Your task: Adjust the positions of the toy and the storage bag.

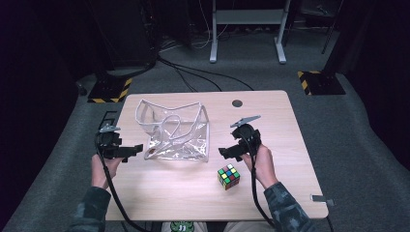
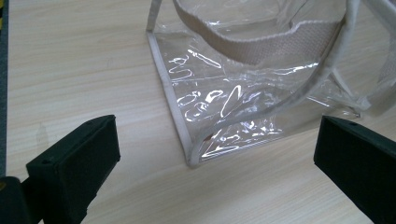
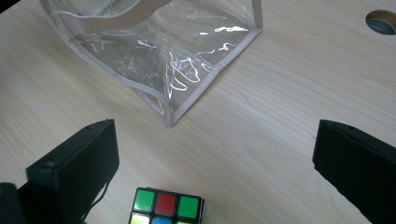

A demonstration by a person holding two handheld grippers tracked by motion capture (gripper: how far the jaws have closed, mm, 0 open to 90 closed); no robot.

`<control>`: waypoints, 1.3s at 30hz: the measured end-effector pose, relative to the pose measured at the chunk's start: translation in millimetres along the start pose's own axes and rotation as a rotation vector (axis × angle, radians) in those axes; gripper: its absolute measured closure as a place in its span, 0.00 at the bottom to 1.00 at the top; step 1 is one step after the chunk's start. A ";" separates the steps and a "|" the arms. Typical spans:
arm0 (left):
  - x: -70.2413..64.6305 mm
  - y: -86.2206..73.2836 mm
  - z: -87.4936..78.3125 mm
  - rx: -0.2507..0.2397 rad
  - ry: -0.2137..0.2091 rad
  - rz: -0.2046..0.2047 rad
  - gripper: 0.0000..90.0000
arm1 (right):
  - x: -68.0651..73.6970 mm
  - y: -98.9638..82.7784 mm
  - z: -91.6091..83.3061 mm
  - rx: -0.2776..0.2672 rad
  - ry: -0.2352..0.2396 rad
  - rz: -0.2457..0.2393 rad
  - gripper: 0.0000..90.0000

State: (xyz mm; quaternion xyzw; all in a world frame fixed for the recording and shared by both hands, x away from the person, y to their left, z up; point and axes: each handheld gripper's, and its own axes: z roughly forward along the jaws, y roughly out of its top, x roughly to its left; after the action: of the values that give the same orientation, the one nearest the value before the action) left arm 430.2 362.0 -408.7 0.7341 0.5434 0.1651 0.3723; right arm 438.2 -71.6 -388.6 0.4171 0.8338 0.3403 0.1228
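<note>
1. The clear bag (image 1: 175, 131) stands at the table's (image 1: 270, 125) left middle, the cube (image 1: 228, 176) nearer, to its right
2. Left gripper (image 1: 137, 150) and right gripper (image 1: 224, 153) both gape, holding nothing
3. The bag looks light, floppy and slick; pinch its webbing handle (image 2: 280, 44) or stitched rim

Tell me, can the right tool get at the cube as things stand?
Probably yes. The right tool is open, and the cube lies just below it on bare table. The bag stands off to the side, not between them.
</note>
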 end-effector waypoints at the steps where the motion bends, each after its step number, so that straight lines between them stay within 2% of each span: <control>1: 0.1 2.2 -0.5 0.000 -0.003 -0.002 0.00 | 0.2 2.3 0.1 -0.003 0.006 -0.001 0.00; 5: 1.8 11.3 -2.9 -0.006 -0.003 -0.010 0.00 | 1.0 12.9 -0.3 -0.011 0.011 -0.011 0.01; 9: 4.1 21.1 -4.2 -0.008 -0.004 -0.015 0.00 | 1.6 26.2 1.8 -0.018 0.029 0.000 0.02; 14: 5.5 32.2 -3.8 -0.011 -0.005 -0.018 0.00 | 4.1 41.2 7.9 -0.011 0.063 -0.012 0.04; 20: 7.6 41.7 -0.4 -0.017 0.000 -0.028 0.00 | 9.6 54.3 12.2 -0.021 0.071 -0.019 0.05; 23: 9.5 50.1 0.7 -0.031 -0.010 -0.048 0.00 | 13.7 64.0 15.7 -0.023 0.070 -0.022 0.06; 27: 9.5 57.6 2.0 -0.039 -0.014 -0.053 0.00 | 19.7 73.5 19.5 -0.029 0.074 -0.024 0.07; 31: 10.0 69.1 6.2 -0.047 -0.046 -0.089 0.00 | 26.2 83.1 24.0 -0.030 0.091 -0.035 0.08; 35: 8.3 76.4 11.2 -0.042 -0.040 -0.090 0.00 | 32.2 91.6 28.4 -0.040 0.101 -0.069 0.09; 37: 7.3 77.7 13.7 -0.043 -0.039 -0.093 0.00 | 33.8 93.4 29.4 -0.037 0.103 -0.070 0.09; 39: 5.5 80.9 19.4 -0.023 -0.036 -0.093 0.00 | 36.5 98.4 33.2 -0.039 0.101 -0.077 0.09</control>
State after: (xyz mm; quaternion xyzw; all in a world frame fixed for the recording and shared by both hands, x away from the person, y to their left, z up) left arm 499.3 349.3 -363.9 0.7065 0.5682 0.1407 0.3978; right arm 492.0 13.6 -344.3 0.3647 0.8475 0.3720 0.1018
